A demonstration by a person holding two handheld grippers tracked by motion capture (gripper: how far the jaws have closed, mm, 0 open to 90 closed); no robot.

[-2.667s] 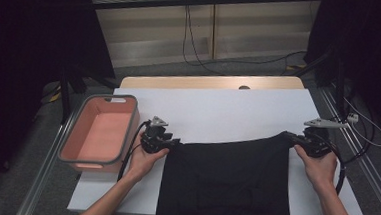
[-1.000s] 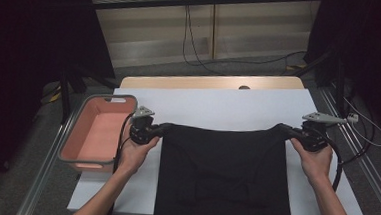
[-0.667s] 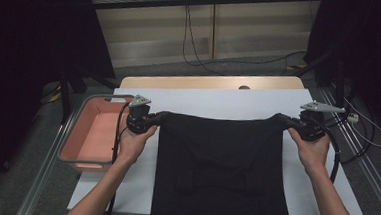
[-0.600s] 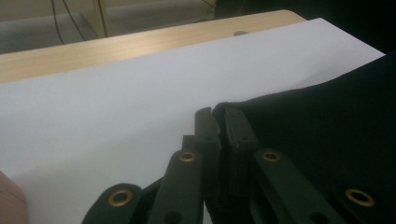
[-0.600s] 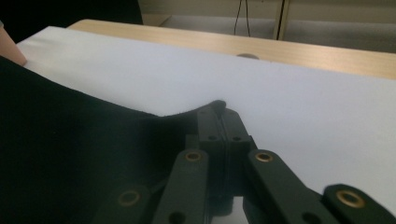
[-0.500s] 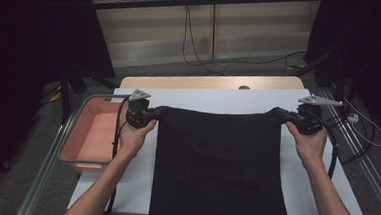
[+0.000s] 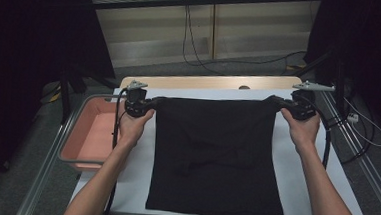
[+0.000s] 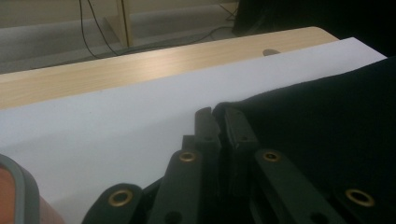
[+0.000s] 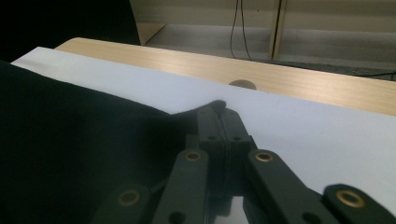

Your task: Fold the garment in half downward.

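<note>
black cloth (image 7: pixel 215 156) lies flat on white table cover (image 7: pixel 304 179), top edge near the far side | left gripper (image 7: pixel 146 105) clamped on its top-left corner, jaws closed on fabric | right gripper (image 7: pixel 281 104) clamped on its top-right corner | pink bin (image 7: pixel 89 136) just left of the cover

The black cloth (image 7: pixel 215 156) is a plain, roughly square piece of dark fabric spread flat on the white sheet (image 7: pixel 304 179) that covers the table. Its far edge runs taut and straight near the sheet's far edge, with both far corners pulled out into short points. The left far corner (image 8: pixel 222 108) and the right far corner (image 9: pixel 217 105) are each pinched and slightly raised. The near edge lies close to the sheet's near edge. A few shallow wrinkles cross the cloth's middle.
</note>
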